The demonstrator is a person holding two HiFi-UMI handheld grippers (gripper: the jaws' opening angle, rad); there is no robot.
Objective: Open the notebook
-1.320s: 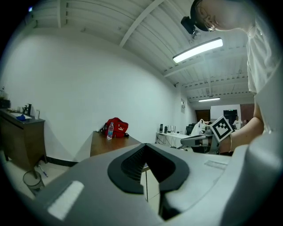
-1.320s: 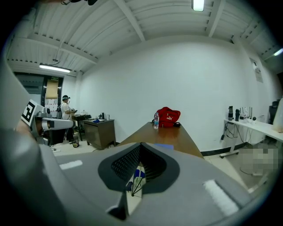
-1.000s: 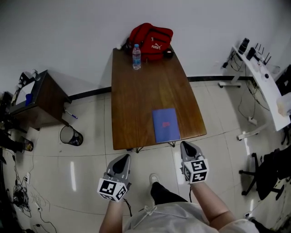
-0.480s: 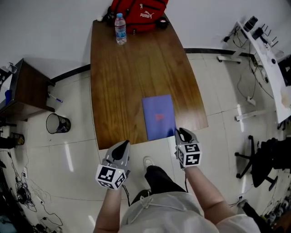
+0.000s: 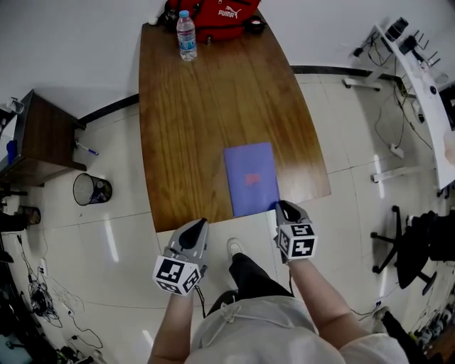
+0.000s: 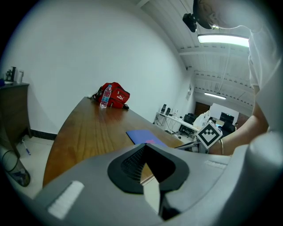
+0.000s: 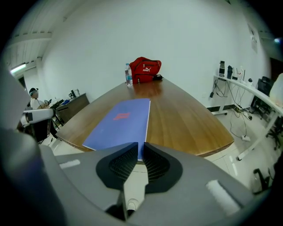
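A blue notebook (image 5: pixel 251 178) with a red mark lies closed on the wooden table (image 5: pixel 192 121), near its front edge. In the right gripper view the notebook (image 7: pixel 124 119) stretches away just past the jaws. My right gripper (image 5: pixel 286 211) is shut and empty, its tips at the notebook's near right corner; I cannot tell if they touch it. My left gripper (image 5: pixel 193 233) is shut and empty too, and sits just off the table's front edge, left of the notebook. Seen from the left gripper (image 6: pixel 145 148), the notebook (image 6: pixel 143 136) lies ahead to the right. The right gripper (image 7: pixel 138 148) points along the notebook's right edge.
A red bag (image 5: pixel 213 11) and a water bottle (image 5: pixel 186 34) stand at the table's far end. On the floor to the left are a dark side cabinet (image 5: pixel 43 135) and a bin (image 5: pixel 91 190). A white desk (image 5: pixel 419 71) and an office chair (image 5: pixel 419 249) stand to the right.
Both grippers have come forward to the table's front edge. The right one has reached the notebook's near right corner. The notebook has not moved on the table.
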